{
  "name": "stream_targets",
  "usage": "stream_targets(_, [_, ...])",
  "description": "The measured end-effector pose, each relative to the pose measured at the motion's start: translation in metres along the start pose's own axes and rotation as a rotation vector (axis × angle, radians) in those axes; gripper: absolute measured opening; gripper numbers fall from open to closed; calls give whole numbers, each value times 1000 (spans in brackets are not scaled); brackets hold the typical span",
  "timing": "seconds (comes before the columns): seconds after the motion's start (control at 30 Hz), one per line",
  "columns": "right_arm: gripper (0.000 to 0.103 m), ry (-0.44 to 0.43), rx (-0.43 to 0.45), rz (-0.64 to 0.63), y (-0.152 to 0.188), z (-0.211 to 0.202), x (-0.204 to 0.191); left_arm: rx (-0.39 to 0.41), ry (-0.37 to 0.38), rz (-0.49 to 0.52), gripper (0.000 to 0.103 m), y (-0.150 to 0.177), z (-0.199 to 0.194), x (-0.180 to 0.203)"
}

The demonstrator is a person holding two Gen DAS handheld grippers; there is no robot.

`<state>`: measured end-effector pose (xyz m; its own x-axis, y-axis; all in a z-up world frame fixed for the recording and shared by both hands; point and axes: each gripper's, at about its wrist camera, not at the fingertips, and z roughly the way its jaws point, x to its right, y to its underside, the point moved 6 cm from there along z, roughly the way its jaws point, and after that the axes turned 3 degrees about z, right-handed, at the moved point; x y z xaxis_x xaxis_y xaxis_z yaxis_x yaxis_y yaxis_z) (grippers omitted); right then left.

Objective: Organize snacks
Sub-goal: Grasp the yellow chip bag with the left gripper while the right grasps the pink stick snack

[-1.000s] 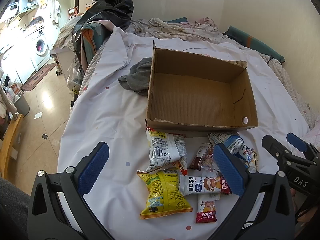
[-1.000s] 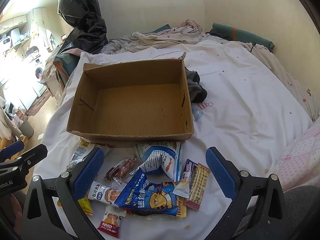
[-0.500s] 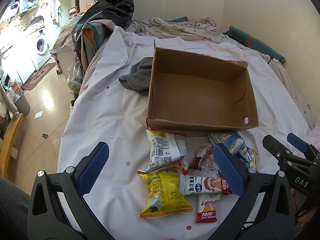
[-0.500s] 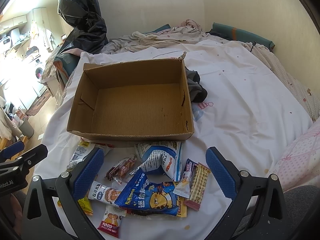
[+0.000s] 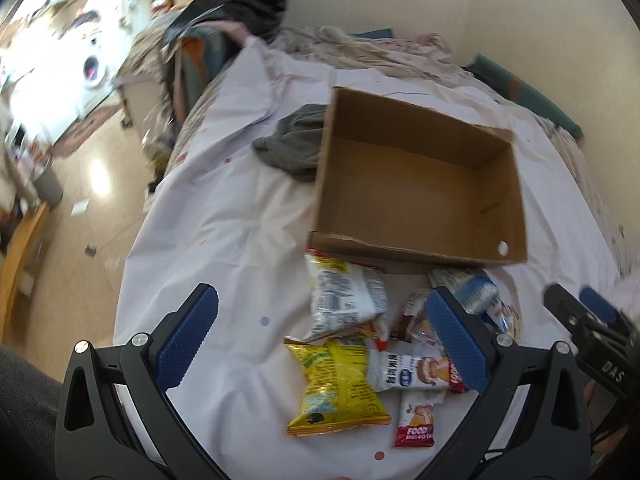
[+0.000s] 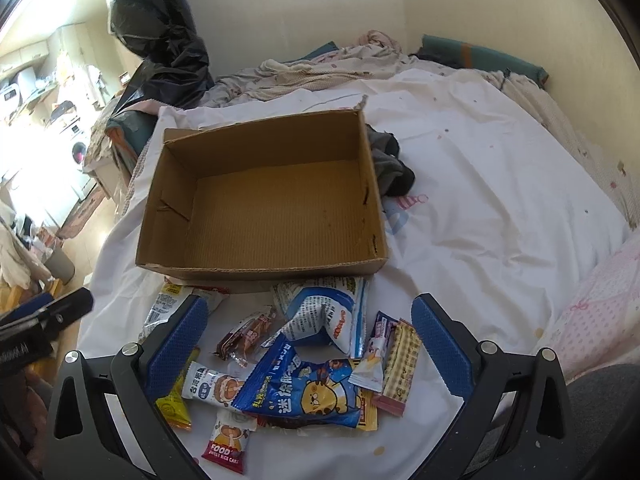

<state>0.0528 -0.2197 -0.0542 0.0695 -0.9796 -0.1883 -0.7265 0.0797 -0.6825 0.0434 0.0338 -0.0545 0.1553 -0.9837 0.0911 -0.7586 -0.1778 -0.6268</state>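
Note:
An empty brown cardboard box (image 5: pixel 420 184) (image 6: pixel 264 208) stands open on a white bedsheet. Several snack packets lie loose in front of it: a yellow bag (image 5: pixel 336 392), a white and silver bag (image 5: pixel 344 300), a blue cartoon bag (image 6: pixel 308 392), a white and blue bag (image 6: pixel 328 312), a red "FOOD" bar (image 6: pixel 226 440) and a checked wafer bar (image 6: pixel 400 364). My left gripper (image 5: pixel 320 340) hovers open over the yellow and white bags. My right gripper (image 6: pixel 308 344) hovers open over the blue bags. Neither holds anything.
A dark grey cloth (image 5: pixel 292 148) (image 6: pixel 390 164) lies against the box's far side. Crumpled bedding (image 6: pixel 320 68) and a black plastic bag (image 6: pixel 160 40) sit at the head of the bed. The bed edge drops to a tiled floor (image 5: pixel 80 208) on the left.
The left wrist view has tilted and blurred, so the left gripper is moving; the scene has shifted slightly right and down. The right gripper and the snacks have stayed put.

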Motion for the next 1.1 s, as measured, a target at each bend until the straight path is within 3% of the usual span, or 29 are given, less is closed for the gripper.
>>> stream_targets(0.13, [103, 5, -17, 37, 1, 3, 9, -96, -34, -51, 103, 10, 17, -16])
stream_targets(0.2, [103, 7, -28, 55, 1, 4, 12, -183, -45, -48, 103, 24, 31, -18])
stream_targets(0.33, [103, 7, -47, 82, 2, 6, 17, -349, 1, -52, 100, 54, 58, -8])
stream_targets(0.5, [103, 20, -52, 81, 2, 6, 22, -456, 23, -1, 80, 76, 86, 14])
stream_targets(0.67, [103, 34, -49, 78, 2, 4, 26, -511, 11, -3, 52, 89, 96, 16])
stream_targets(0.9, [103, 21, -63, 104, 1, 7, 30, -530, 20, 11, 35, 102, 86, 14])
stream_targets(1.1, [103, -67, -153, 251, 4, 17, 51, -496, 72, -5, 29, 101, 50, 3])
